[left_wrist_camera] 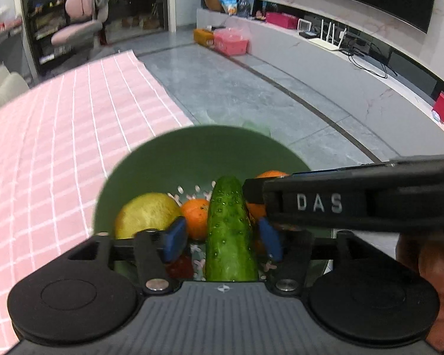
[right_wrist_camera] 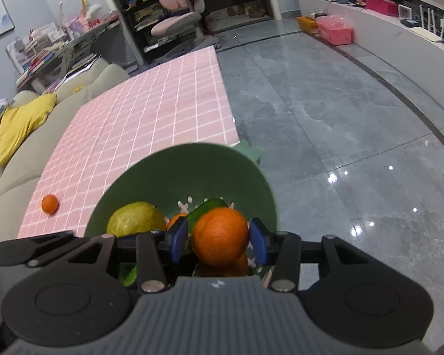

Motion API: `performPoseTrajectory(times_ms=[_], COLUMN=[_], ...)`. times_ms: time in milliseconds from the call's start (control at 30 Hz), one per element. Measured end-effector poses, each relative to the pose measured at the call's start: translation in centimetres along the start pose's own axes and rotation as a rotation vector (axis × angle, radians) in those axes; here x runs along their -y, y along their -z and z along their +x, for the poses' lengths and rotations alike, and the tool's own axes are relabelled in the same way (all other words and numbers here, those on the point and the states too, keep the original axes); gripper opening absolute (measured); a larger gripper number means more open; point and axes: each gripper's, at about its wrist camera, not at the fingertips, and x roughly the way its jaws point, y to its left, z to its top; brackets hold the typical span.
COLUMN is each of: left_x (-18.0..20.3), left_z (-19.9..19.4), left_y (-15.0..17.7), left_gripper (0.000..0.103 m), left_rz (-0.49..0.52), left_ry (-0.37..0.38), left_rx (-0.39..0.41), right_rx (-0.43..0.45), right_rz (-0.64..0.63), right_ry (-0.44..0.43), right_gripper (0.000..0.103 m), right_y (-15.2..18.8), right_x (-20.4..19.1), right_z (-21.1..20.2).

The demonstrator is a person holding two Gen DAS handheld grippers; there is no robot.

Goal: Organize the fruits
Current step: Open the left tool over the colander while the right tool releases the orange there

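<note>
Fruit going into the green bowl [left_wrist_camera: 151, 159].
My left tongs [left_wrist_camera: 222, 238] stand spread around the cucumber [left_wrist_camera: 229, 224]; my right tongs [right_wrist_camera: 219, 236] pinch an orange [right_wrist_camera: 220, 236].

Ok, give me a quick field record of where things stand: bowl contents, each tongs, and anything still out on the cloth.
bowl: green, at the edge of the pink checked cloth
in bowl: lemon, cucumber, small orange
left tongs: open, either side of the cucumber, pads clear of it
right tongs: shut on large orange, over the bowl
left out: one little orange on the cloth
</note>
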Motion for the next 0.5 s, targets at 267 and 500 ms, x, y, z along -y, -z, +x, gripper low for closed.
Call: performPoseTrajectory(times_ms=[267,500], left_x=[-2.6,-6.6], left_z=[-4.4,-10.2], left_y=[0.9,4.3], left_gripper=[0.071,0.071], left_rz=[-0.088,-0.102], left_ry=[0.026,-0.039], left_rx=[0.045,0.069], right_rx=[0.059,0.099], right_rz=[0.028,-0.015], right_ry=[-0.03,-0.078], right_gripper=[0.044,0.044], right_y=[-1.0,-0.9], right_x=[-0.5,-3.2], right_z=[-1.5,-2.3])
